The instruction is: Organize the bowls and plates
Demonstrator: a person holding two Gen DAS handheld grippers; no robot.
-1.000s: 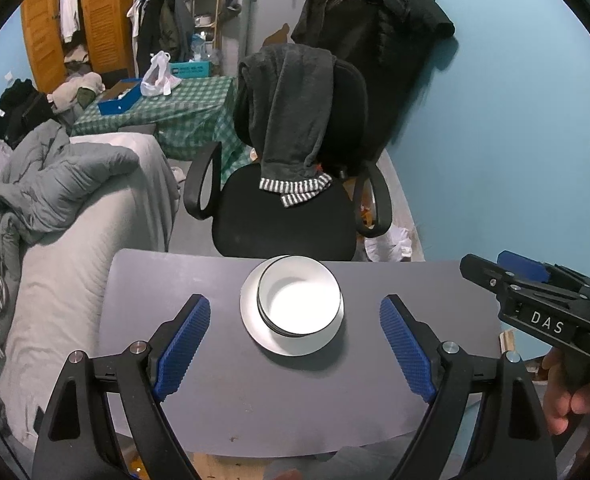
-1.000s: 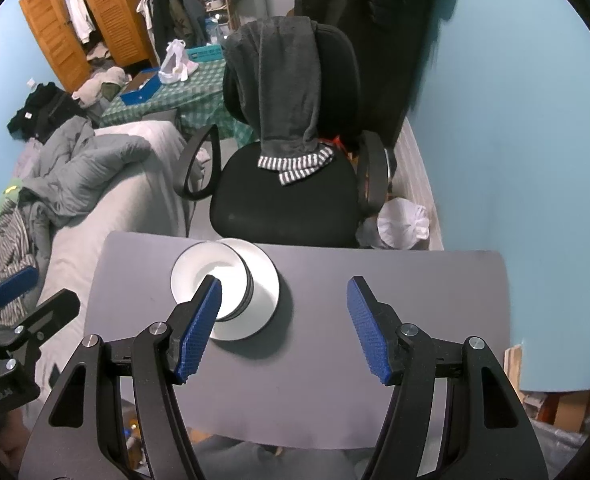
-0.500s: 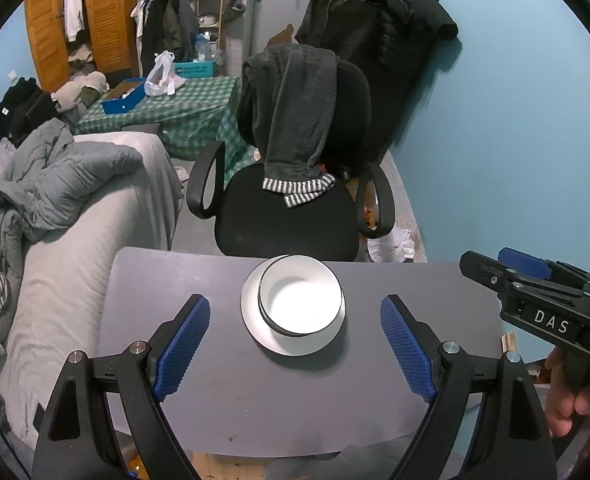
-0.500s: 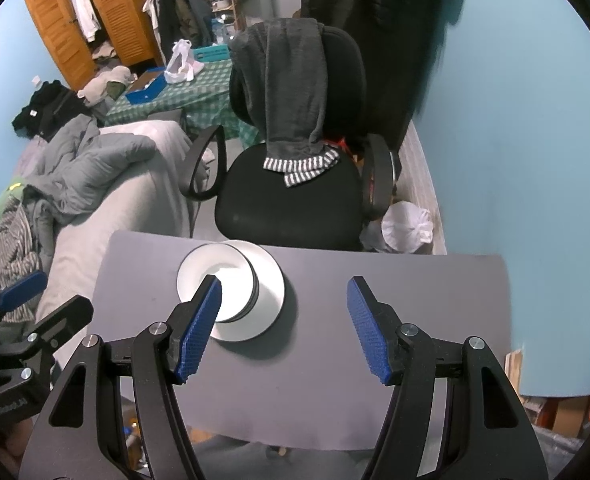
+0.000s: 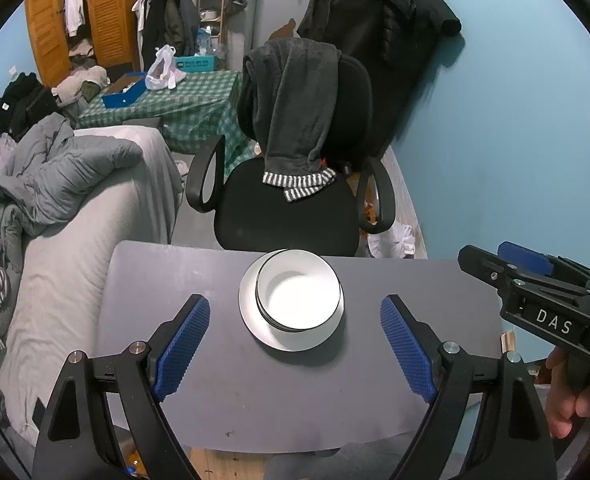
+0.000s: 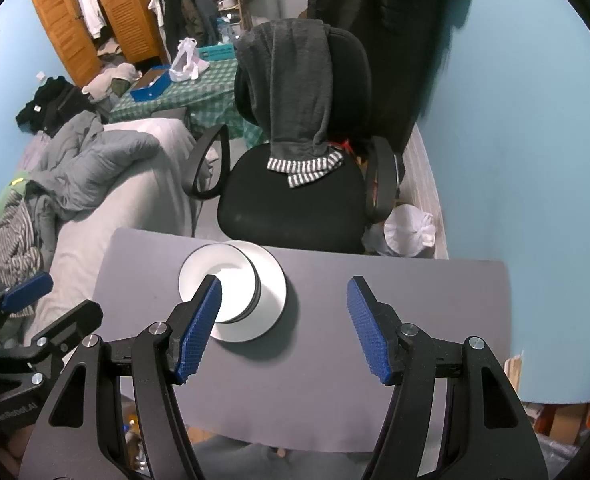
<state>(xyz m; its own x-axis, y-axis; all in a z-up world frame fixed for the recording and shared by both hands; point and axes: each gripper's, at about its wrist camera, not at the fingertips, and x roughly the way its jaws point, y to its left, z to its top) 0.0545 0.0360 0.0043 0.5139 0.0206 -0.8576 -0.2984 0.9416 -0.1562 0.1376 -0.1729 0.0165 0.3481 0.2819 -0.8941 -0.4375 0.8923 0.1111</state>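
A white bowl with a dark rim [image 5: 299, 294] sits on a white plate [image 5: 255, 320] near the far edge of the grey table [image 5: 295, 392]. The bowl looks like a nested stack. In the right wrist view the bowl [image 6: 231, 276] and plate [image 6: 271, 296] lie left of centre, partly behind my left finger. My left gripper [image 5: 293, 348] is open and empty, held above the table just short of the stack. My right gripper [image 6: 285, 328] is open and empty, to the right of the stack. It also shows at the right edge of the left wrist view [image 5: 535, 280].
A black office chair [image 5: 295, 200] with a grey garment draped over it stands right behind the table's far edge. A grey sofa with bedding [image 5: 67, 200] is on the left. The blue wall [image 5: 495, 140] is close on the right.
Both grippers have drifted slightly back and up; the stack sits a little lower in the views. The bowl and plate have not moved. Both grippers stay open.
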